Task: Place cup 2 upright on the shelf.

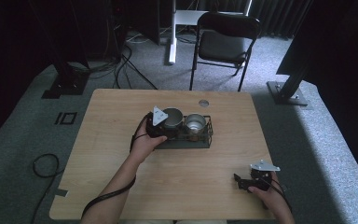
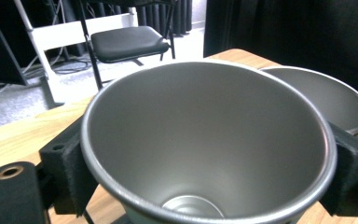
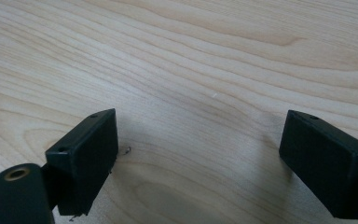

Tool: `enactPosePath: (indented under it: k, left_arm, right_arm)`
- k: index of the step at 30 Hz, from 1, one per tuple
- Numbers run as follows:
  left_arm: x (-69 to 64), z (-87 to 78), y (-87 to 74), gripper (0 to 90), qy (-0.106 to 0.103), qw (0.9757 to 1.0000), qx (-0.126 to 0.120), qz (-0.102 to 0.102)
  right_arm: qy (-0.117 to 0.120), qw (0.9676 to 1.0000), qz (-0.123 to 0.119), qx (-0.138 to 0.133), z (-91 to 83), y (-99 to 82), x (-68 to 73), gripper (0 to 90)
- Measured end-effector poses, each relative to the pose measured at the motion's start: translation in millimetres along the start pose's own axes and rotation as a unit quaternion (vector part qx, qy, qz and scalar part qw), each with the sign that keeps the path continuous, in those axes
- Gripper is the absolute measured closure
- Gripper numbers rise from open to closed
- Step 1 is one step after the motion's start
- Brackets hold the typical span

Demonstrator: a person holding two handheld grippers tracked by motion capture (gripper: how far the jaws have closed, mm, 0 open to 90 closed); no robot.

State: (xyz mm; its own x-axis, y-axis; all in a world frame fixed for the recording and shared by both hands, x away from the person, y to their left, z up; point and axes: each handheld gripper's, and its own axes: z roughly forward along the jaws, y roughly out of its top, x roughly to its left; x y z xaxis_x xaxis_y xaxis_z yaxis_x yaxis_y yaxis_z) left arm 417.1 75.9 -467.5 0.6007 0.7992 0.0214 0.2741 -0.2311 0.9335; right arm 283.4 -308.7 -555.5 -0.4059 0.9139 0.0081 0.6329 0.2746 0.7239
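wooden table (image 1: 121,186) on grey carpet (image 1: 18,135); left gripper (image 1: 159,125) jaws flank a cup (image 1: 172,117), right gripper (image 1: 242,183) jaws open.

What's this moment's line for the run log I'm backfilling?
left gripper: jaws flank cup in rack, contact unclear | right gripper: open over table

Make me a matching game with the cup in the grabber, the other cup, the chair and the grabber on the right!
Things:
1. left gripper
2. right gripper
3. second metal cup
4. black chair

Places or states:
A. on the floor beyond the table
B. jaws wide apart over bare wood, nothing between them
C. standing in the black rack, no jaws around it
D. jaws on either side of a metal cup

Pairs: 1-D, 2-B, 3-C, 4-A
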Motion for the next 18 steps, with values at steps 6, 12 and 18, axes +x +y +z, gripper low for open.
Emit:
enactPosePath:
  k: [6,12,18]
  left_arm:
    - [-0.1,-3.2,0.5,9.9,0.001,1.0,0.004,0.002]
    - [-0.3,-7.3,1.6,9.3,0.001,0.9999,0.01,0.01]
    - [1.5,-14.1,1.9,8.4,0.001,0.9998,0.015,0.014]
  right_arm:
    - [0.0,1.0,0.0,0.0,0.0,0.0,0.0,11.2]
    - [0.0,1.0,0.0,0.0,0.0,0.0,0.0,11.2]
    - [0.0,1.0,0.0,0.0,0.0,0.0,0.0,11.2]
